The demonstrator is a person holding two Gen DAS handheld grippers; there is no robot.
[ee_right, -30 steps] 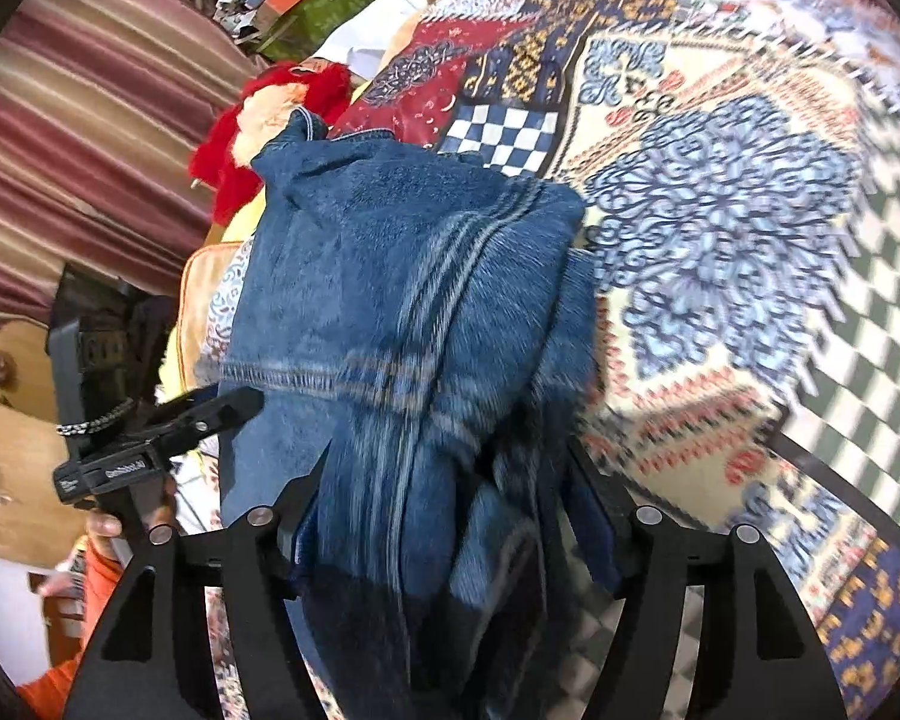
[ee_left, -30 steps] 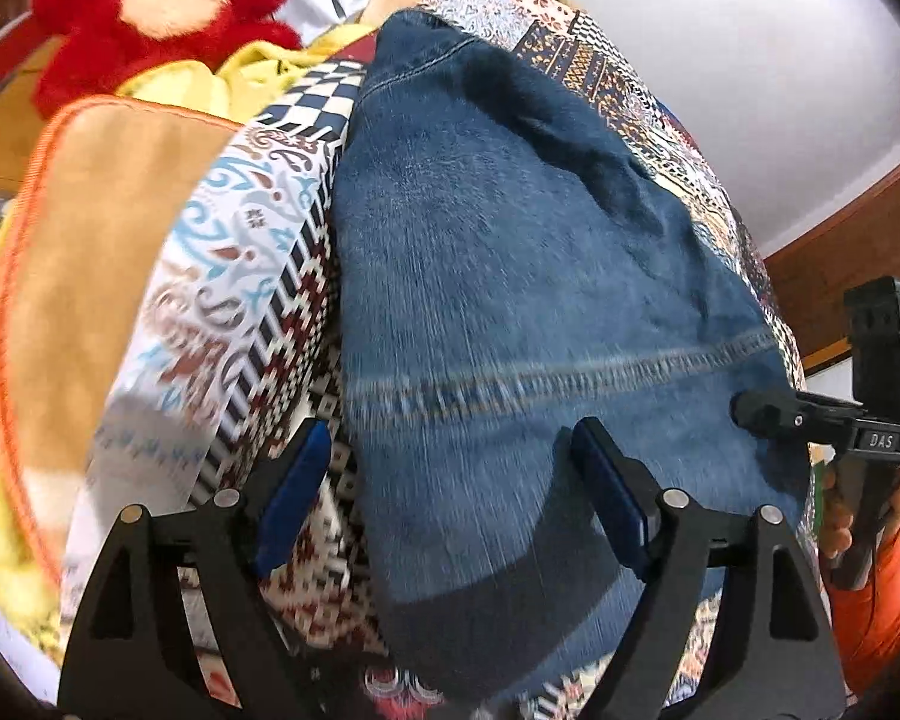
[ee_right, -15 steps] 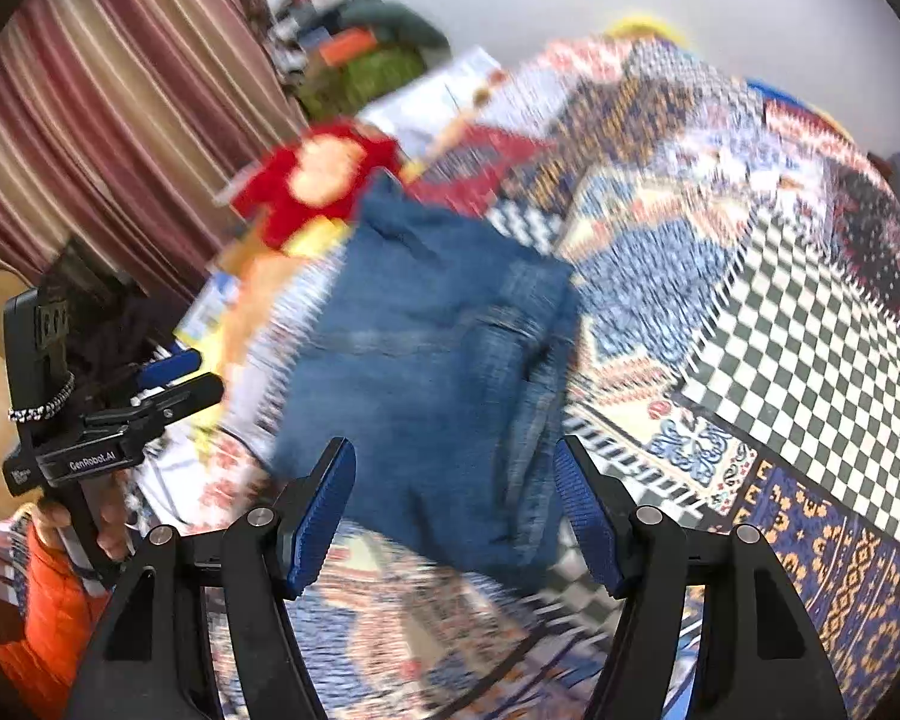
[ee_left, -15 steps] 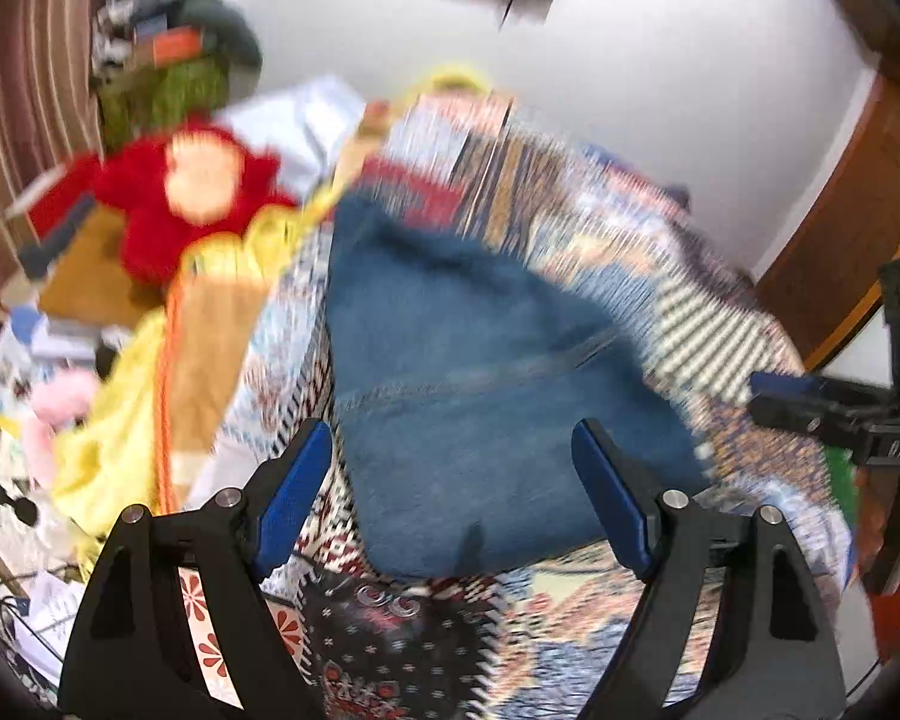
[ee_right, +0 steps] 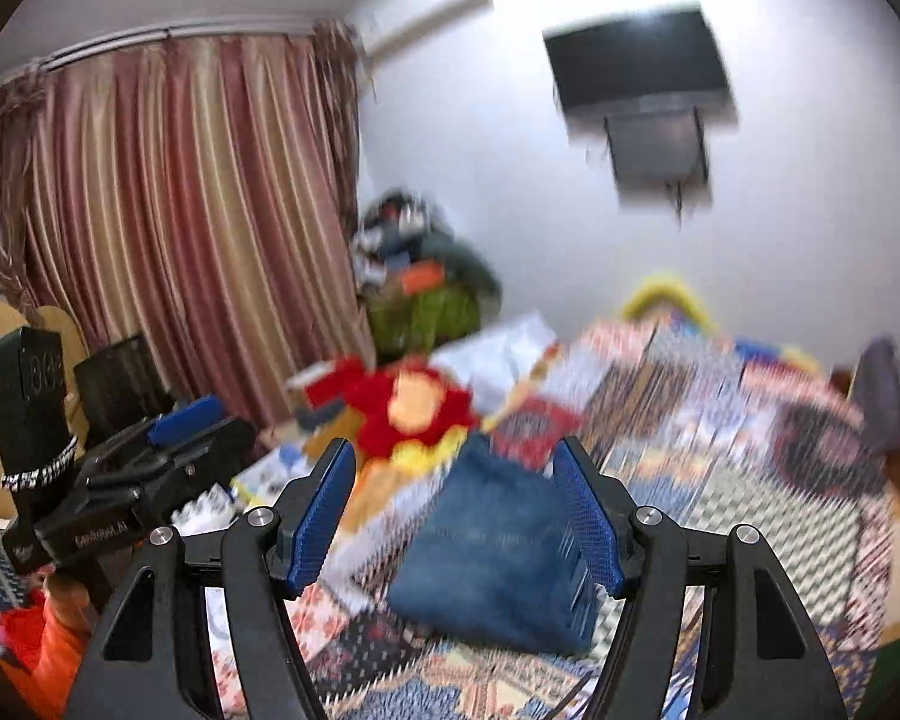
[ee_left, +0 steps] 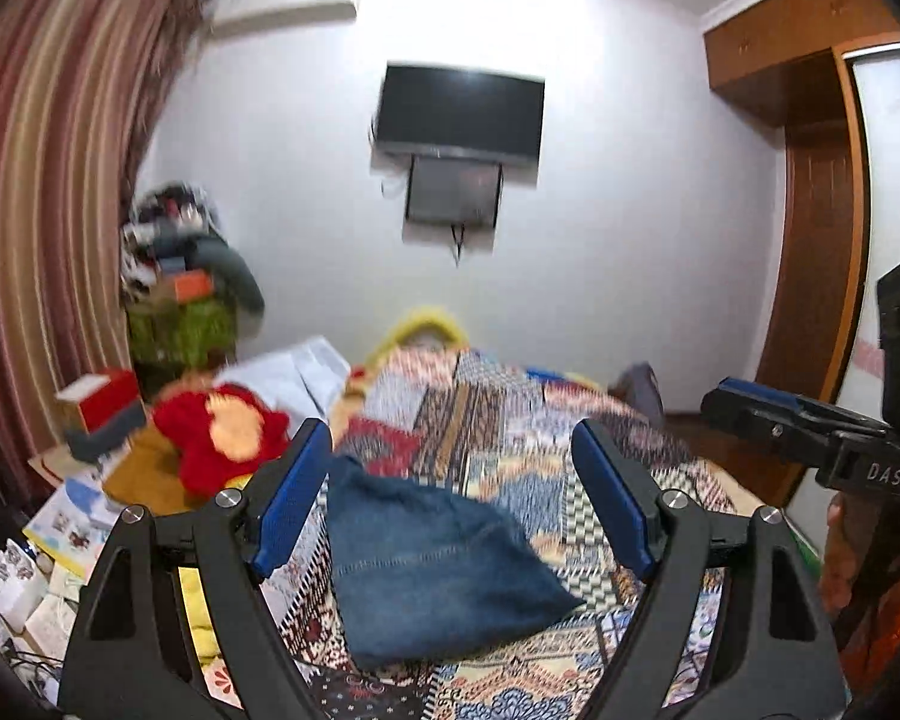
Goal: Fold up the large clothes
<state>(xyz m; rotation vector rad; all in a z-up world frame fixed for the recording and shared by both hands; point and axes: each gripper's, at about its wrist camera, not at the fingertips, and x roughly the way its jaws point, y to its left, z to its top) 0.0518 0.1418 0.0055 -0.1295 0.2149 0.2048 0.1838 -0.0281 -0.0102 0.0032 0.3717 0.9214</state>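
Observation:
A folded pair of blue jeans lies on the patterned patchwork bedspread, near its front left part. My left gripper hangs well above and short of the denim, open, with nothing between its blue pads. In the right wrist view the same jeans rest flat on the bed, and my right gripper is open and empty too, raised clear of them. Each gripper shows at the edge of the other's view: the right gripper and the left gripper, both held in a hand with an orange sleeve.
A red and yellow plush toy sits at the bed's left side beside books and boxes. A striped curtain hangs on the left, a wall TV ahead, a wooden wardrobe on the right, a clutter pile in the corner.
Both grippers have pulled up and back from the jeans and tilted toward level. The denim, close under the fingers before, now lies small and far below, left on the bed.

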